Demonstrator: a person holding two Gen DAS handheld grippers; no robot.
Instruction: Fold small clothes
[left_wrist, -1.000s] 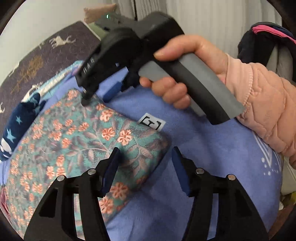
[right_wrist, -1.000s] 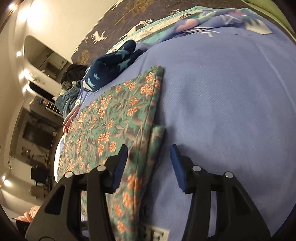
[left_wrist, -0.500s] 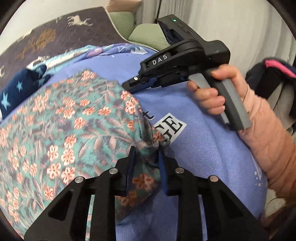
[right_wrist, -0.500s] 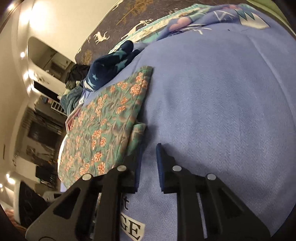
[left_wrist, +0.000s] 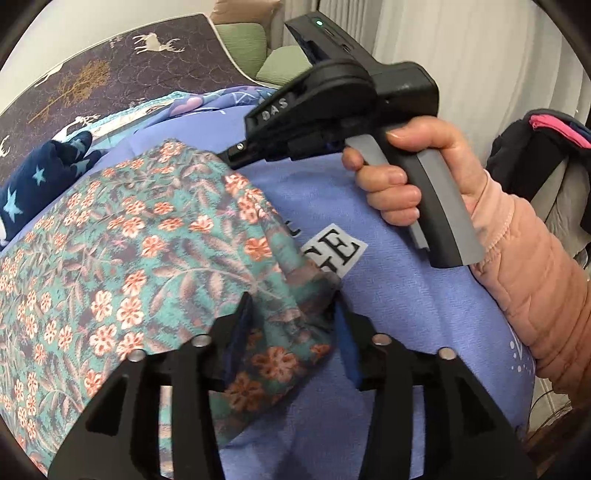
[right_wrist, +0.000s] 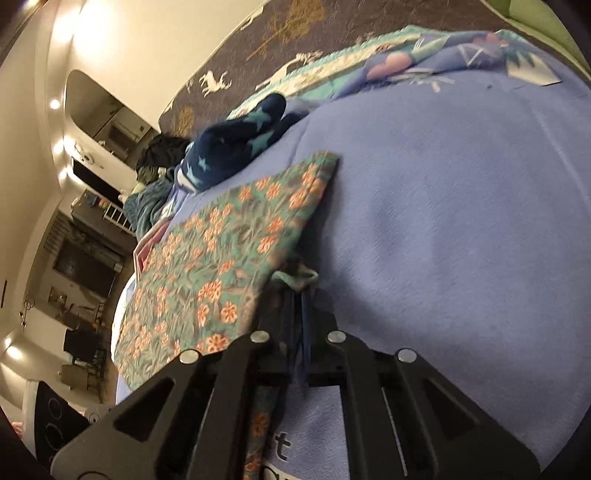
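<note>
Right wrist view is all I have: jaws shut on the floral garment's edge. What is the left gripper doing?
Observer: The left gripper straddles a bunched corner of the floral garment; its jaws are opening, with cloth between them.
Operator: Who holds the right gripper?
Observer: A hand in a pink quilted sleeve grips the grey handle of the right gripper.
Operator: Anything beyond that hand?
Observer: A dark garment with pink trim hangs there.
</note>
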